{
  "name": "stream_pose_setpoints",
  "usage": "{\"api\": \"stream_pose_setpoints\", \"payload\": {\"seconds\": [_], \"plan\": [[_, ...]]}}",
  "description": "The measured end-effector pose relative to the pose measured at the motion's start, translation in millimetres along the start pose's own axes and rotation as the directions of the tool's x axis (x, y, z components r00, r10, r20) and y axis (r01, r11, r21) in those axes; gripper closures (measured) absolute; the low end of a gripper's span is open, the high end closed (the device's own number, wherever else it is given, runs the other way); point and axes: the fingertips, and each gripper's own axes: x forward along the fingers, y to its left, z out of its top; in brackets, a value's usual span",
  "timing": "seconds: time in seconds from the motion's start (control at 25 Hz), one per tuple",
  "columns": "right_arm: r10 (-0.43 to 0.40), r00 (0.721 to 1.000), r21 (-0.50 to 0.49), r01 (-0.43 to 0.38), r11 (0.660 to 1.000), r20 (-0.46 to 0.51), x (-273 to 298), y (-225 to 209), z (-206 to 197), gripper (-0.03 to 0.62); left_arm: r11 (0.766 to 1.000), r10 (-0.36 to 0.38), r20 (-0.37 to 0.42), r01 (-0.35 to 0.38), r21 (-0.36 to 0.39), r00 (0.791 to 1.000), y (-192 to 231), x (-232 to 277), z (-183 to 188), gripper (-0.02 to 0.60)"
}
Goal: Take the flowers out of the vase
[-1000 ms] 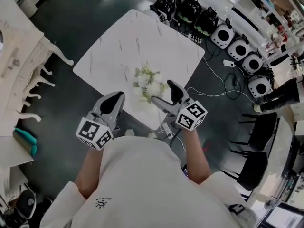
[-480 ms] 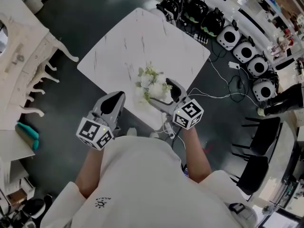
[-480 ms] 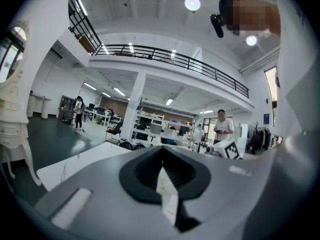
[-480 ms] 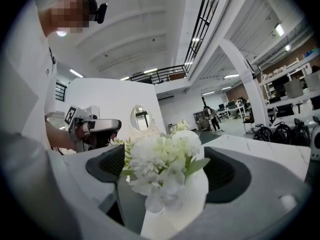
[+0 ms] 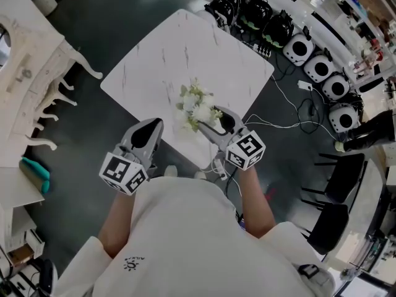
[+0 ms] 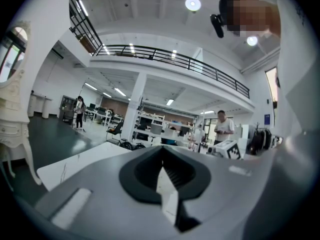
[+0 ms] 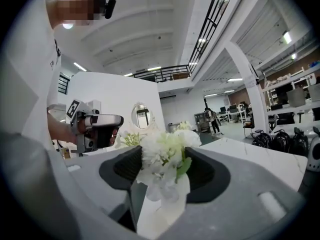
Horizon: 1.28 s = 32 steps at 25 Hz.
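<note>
Your left gripper (image 5: 150, 130) idles, jaws together on nothing, the counter (image 5: 185, 48) just beyond them. The flowers (image 5: 195, 104) stand between your right gripper's (image 5: 210, 121) jaws, which are closing around them. You look to be at the grasping step, so next pinch firmly and lift straight out of the vase.

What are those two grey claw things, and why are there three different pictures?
They are hand-held grippers; a person holds one in each hand. One picture comes from a camera on the person's head, looking down. The other two come from a camera on each gripper. A bunch of white flowers stands on the white table. The right gripper has the flowers between its fingers, which are closing. The left gripper is shut and holds nothing.
</note>
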Motion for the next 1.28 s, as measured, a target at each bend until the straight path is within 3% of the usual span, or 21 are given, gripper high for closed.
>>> {"api": "stream_pose_setpoints", "payload": {"seconds": [0.4,1.28], "plan": [[0.020,1.000,0.010,-0.020,1.000,0.025,-6,5,4,0.465,1.000,-0.009,0.005,0.009,0.003,1.000,-1,-1,1,0.592],[-0.006,0.979,0.202,-0.036,0.979,0.206,-22,-3,25,0.500,1.000,-0.028,0.003,0.028,0.009,1.000,-3,-4,3,0.592]]}}
